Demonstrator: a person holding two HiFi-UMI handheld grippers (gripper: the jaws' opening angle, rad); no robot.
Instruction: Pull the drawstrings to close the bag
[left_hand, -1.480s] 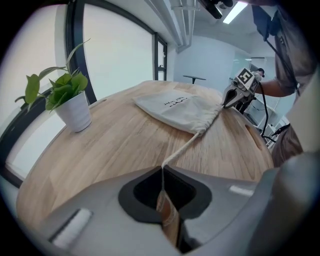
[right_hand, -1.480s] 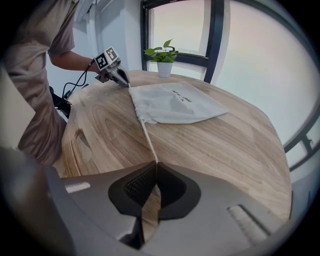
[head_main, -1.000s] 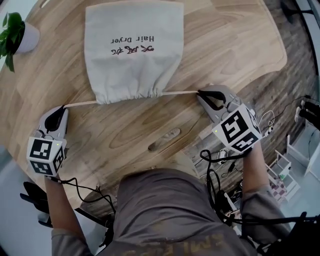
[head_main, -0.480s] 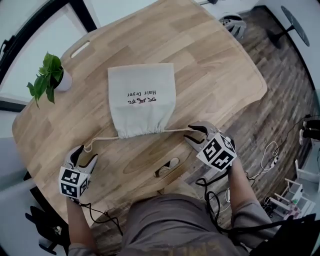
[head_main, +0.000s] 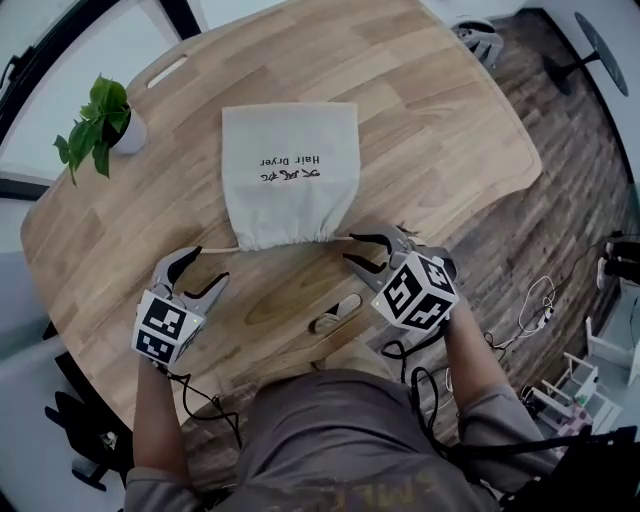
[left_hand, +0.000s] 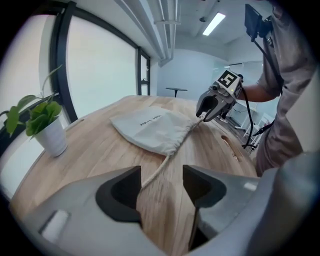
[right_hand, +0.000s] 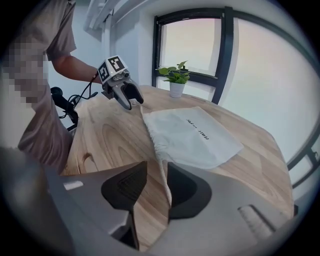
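Since the bag (head_main: 290, 170), lying toward 12 o'clock on the counter (head_main: 440, 130), already has its mouth (head_main: 285, 238) gathered tight at its 6 o'clock end, the pulling looks done. Left gripper (head_main: 211, 264), at 8 o'clock of the mouth, stands open, the left cord (left_hand: 156, 171) loose between its jaws. Right gripper (head_main: 350, 250), at 3 o'clock, has just been opening its jaws; the right cord (right_hand: 164, 175) lies unpressed between them. Only withdrawing seems left.

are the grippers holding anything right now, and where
Nothing is held. The left gripper and right gripper are open; the right's jaws have just been opening. The left drawstring and right drawstring lie loose between their jaws.
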